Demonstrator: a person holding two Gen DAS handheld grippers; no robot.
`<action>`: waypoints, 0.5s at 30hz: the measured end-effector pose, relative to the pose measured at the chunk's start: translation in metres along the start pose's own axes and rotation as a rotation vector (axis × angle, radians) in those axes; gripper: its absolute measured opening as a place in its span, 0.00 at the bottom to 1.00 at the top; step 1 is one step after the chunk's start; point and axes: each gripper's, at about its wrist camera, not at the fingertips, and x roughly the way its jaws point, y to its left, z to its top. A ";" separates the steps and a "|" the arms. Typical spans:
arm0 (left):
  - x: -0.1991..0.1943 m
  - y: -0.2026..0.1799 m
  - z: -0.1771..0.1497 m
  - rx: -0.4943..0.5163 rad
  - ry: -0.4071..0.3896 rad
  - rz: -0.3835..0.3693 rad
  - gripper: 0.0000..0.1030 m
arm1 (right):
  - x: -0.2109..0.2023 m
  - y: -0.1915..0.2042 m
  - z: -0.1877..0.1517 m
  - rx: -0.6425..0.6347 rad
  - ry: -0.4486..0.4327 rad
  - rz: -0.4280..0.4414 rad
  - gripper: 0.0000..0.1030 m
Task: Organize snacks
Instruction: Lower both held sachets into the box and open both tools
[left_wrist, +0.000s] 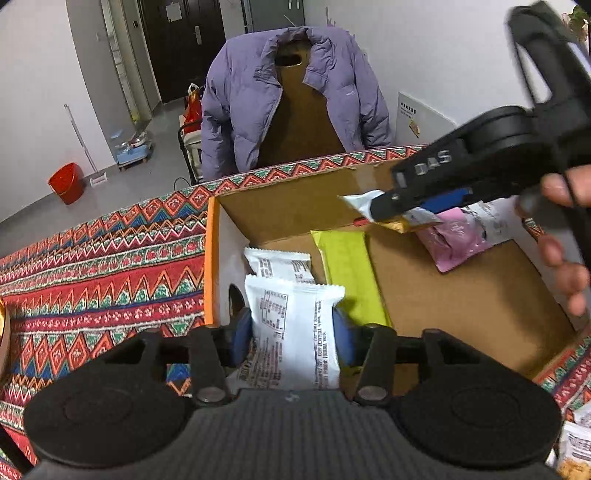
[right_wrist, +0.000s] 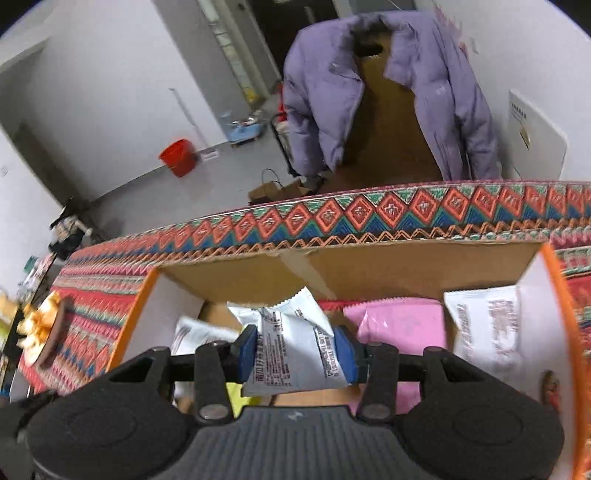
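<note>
Left tool gripping crinkly white packet; right tool apparently clamping a creased white wrapper over corrugated cardboard box.

White snack packets, green, pink in cardboard box.

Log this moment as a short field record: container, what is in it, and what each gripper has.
container: open cardboard box on patterned cloth
inside: white packet, green packet, pink packet
left gripper: white snack packet between its pads
right gripper: white pouch between its pads, above the box
</note>
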 end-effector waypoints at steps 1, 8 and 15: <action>0.000 0.000 0.000 -0.007 -0.002 -0.001 0.50 | 0.003 0.001 0.001 -0.004 -0.004 -0.003 0.57; -0.018 0.020 0.002 -0.070 -0.021 -0.055 0.51 | -0.022 -0.002 -0.003 0.003 -0.049 0.015 0.58; -0.090 0.035 -0.011 -0.106 -0.090 -0.064 0.58 | -0.124 -0.001 -0.031 -0.147 -0.154 -0.016 0.65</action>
